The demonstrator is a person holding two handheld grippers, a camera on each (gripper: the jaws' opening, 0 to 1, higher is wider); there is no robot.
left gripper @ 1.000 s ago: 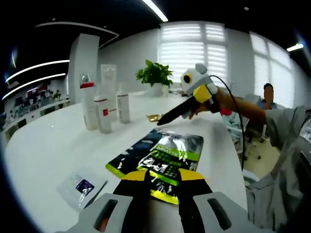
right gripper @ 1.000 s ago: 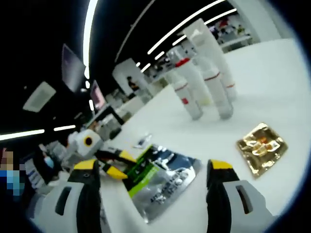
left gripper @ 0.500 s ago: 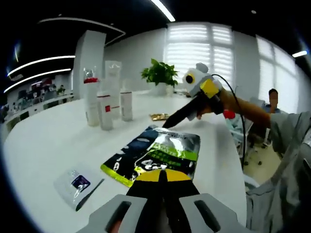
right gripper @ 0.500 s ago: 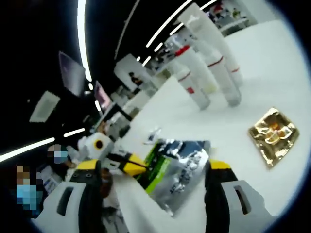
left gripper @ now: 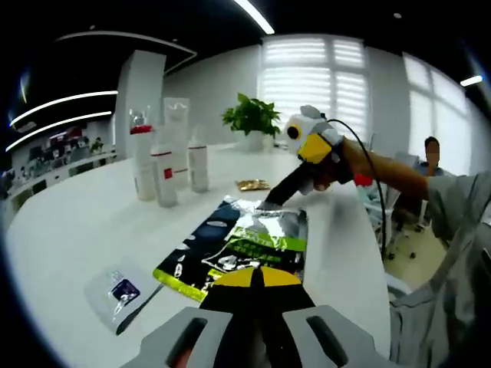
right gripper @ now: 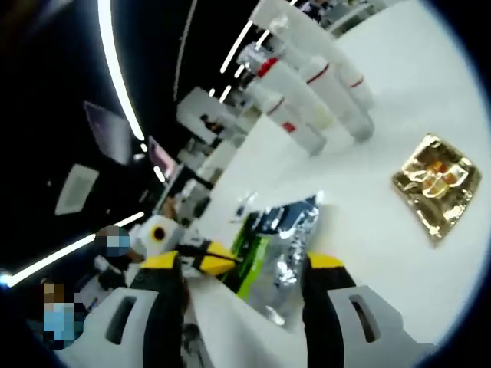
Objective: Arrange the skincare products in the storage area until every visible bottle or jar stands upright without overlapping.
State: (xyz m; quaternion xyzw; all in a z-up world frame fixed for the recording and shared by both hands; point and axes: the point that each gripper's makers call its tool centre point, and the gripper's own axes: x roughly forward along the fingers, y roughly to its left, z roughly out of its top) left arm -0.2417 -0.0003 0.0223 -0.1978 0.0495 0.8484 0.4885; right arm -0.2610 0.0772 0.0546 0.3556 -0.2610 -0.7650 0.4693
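Sachets are the items in hand: a stack of foil sachets lies flat on the white worktop toward its near edge, with the left gripper pressed together on the stack's near end. Judged thin, light, limp and slick, the stack is likely to sag or fan apart if lifted by one end; a grip across a sealed edge seems safest. The right gripper is spread, its jaws hanging above the far end of the same stack.

The left gripper view takes in a row of white bottles upright, well apart toward the far edge, a small clear packet near the left edge, and a potted plant. The right gripper view brings out the gold sachet lying alone between the bottles and the stack, and gives the clearer reading of the open jaws.
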